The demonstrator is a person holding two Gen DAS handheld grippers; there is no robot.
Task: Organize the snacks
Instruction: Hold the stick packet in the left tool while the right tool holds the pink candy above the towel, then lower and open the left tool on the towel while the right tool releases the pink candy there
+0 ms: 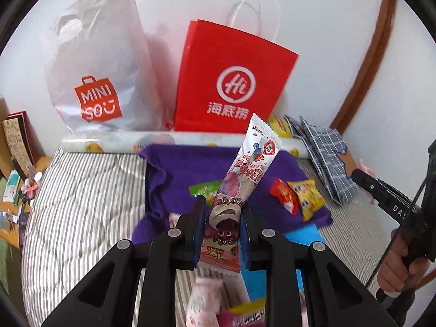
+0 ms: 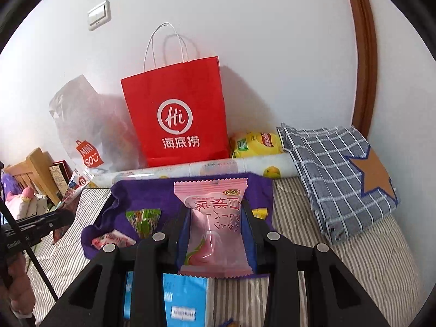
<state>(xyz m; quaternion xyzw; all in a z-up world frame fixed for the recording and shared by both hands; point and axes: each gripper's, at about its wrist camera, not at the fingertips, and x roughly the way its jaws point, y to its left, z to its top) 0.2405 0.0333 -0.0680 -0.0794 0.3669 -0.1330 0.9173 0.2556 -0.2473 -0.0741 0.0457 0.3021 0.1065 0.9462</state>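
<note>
Left gripper (image 1: 222,204): clamped on long Toy Story snack stick (image 1: 239,179), tip rising beyond fingertips. Right gripper (image 2: 216,215): closed on pink peach packet (image 2: 212,226). Left view only: red and yellow candies (image 1: 298,197), right of fingers. Right view only: wall switch (image 2: 99,15).

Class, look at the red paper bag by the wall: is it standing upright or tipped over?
Upright. The red paper bag stands on its base against the wall, white handles pointing up, logo reading level. Whether anything is inside, the pictures cannot tell.

Your grey-striped quilted bed (image 1: 81,190) carries a purple towel (image 1: 174,174), a fruit-print paper roll (image 2: 190,167), a folded blue checked cloth (image 2: 335,169), a blue packet (image 2: 185,299)
</note>
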